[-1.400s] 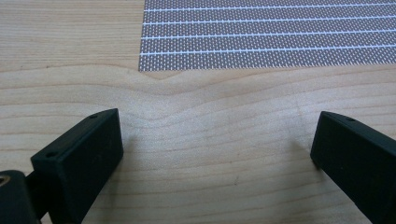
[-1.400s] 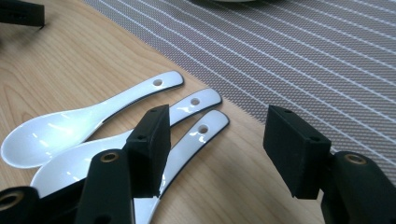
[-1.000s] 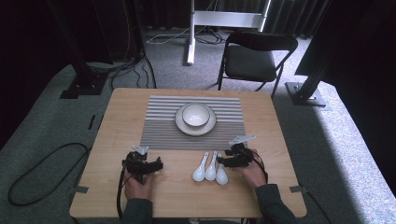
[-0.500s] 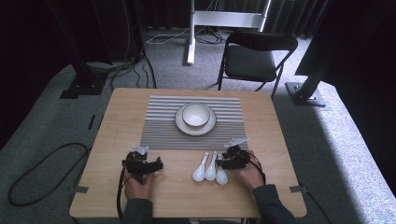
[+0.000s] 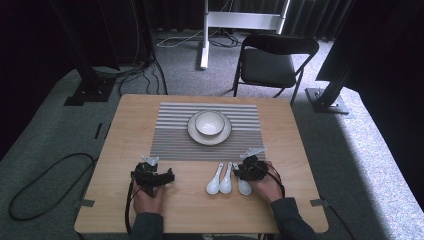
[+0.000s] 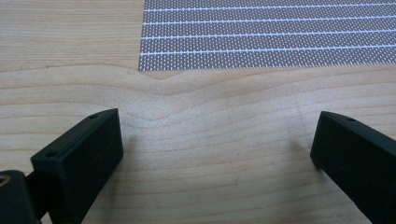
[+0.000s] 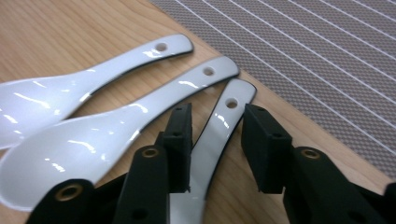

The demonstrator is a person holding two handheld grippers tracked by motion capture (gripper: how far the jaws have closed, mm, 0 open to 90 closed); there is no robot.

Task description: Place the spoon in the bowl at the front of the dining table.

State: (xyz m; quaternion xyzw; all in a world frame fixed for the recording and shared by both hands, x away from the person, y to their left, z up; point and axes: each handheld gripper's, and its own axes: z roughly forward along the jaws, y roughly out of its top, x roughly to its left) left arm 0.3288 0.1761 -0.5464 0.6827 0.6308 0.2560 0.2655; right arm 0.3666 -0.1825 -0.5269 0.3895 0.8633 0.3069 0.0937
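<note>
Your right claw [image 7: 215, 140] view shows its jaws, just closing, straddling the rightmost white spoon's [image 7: 219, 126] handle, not yet clamped; left claw [image 6: 215, 154] gapes, unmoved since before.

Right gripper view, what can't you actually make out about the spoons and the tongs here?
- Right gripper view: whether the right tongs, whose jaws have just been closing, already press the nearest spoon; its handle lies between them, and small gaps seem to remain.
- Right gripper view: that spoon's bowl, hidden under the tongs' body.
- Right gripper view: the far spoon, cut by the left edge.
- High view: inside of the bowl, too small to judge.
</note>
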